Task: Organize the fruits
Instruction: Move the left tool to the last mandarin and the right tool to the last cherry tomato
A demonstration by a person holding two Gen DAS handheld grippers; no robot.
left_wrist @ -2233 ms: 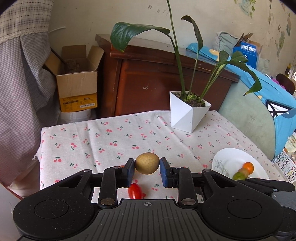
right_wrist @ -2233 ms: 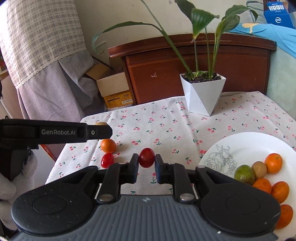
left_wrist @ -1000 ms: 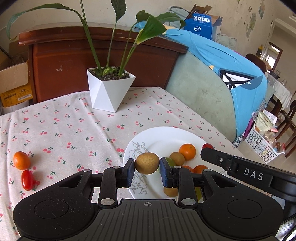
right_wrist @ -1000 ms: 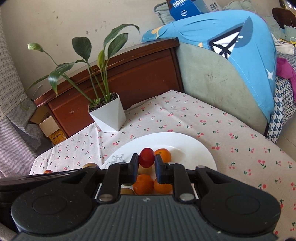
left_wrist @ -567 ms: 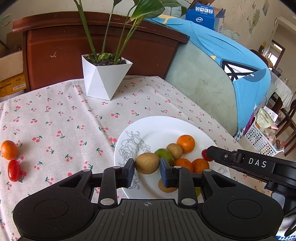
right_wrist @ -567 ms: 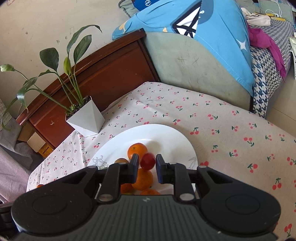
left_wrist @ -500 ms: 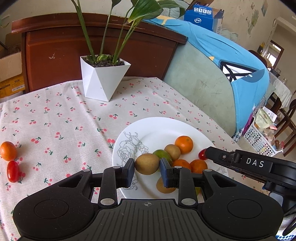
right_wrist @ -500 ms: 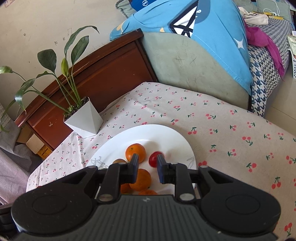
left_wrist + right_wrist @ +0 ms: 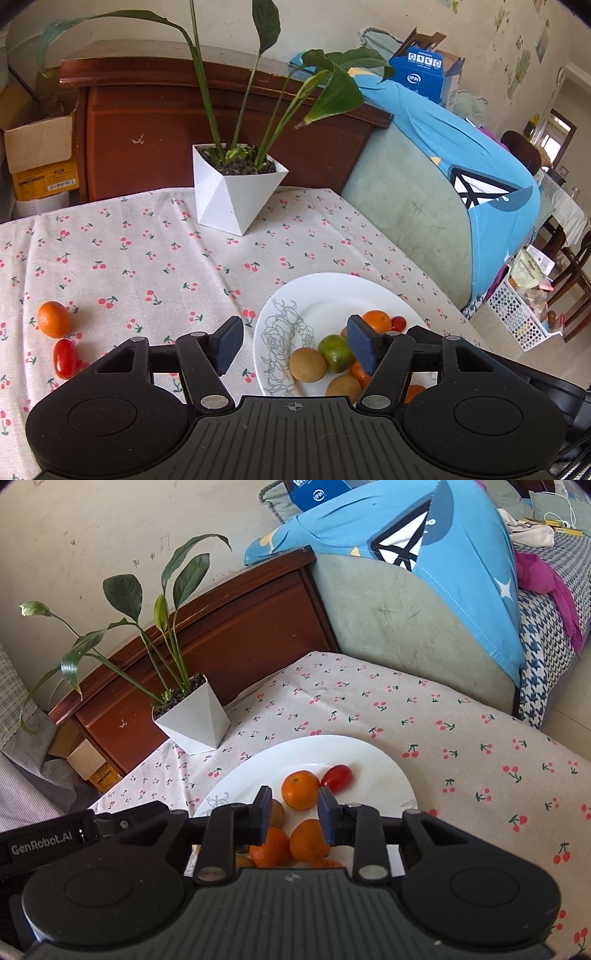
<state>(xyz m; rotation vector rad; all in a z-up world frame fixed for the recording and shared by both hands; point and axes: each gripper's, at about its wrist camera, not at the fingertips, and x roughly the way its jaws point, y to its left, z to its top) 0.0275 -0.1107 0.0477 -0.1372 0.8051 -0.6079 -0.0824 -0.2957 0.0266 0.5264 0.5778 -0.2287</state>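
A white plate (image 9: 325, 291) (image 9: 384, 760) on the cherry-print cloth holds several oranges, a green fruit (image 9: 334, 352) and brown fruits. The brown round fruit (image 9: 307, 364) now lies on the plate's left part, below my left gripper (image 9: 295, 345), whose jaws are opening with nothing pressed between them. A red cherry tomato (image 9: 337, 775) rests on the plate beside an orange (image 9: 300, 789). Just above that pile my right gripper (image 9: 294, 812) hovers, its jaws opening and empty. An orange (image 9: 54, 319) and a red tomato (image 9: 65, 358) lie on the cloth at the left.
A white faceted pot with a leafy plant (image 9: 236, 188) stands behind the plate. A dark wooden headboard (image 9: 184, 122) and a cardboard box (image 9: 37, 155) lie beyond the table. A sofa with blue cloth (image 9: 461, 177) borders the right edge.
The left jaws spread and the brown fruit dropped onto the plate. The right jaws widened and the red tomato now lies on the plate by an orange.
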